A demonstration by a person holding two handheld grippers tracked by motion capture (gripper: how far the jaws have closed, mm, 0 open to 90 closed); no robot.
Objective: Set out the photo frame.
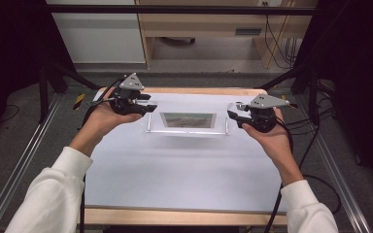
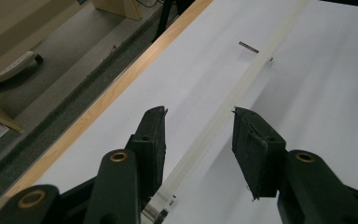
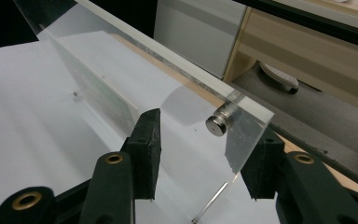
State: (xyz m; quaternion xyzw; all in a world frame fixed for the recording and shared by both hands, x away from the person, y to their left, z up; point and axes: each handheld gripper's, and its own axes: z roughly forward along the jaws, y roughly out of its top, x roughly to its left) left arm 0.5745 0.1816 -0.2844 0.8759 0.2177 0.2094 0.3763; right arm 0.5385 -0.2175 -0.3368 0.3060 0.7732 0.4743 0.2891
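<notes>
Clear acrylic frame [image 1: 188,121] stood mid-table, toward the far edge. Left gripper [image 2: 198,128] and right gripper [image 3: 205,144] each straddled an end, jaws apart, not clamped. Risk: uneven closing could tip or slide the slick panel.

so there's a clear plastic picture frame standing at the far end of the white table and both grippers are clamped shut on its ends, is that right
Not quite. The picture frame stands on the table as you say, but the left gripper and right gripper are open, jaws straddling its ends with gaps, as the two gripper views show.
</notes>
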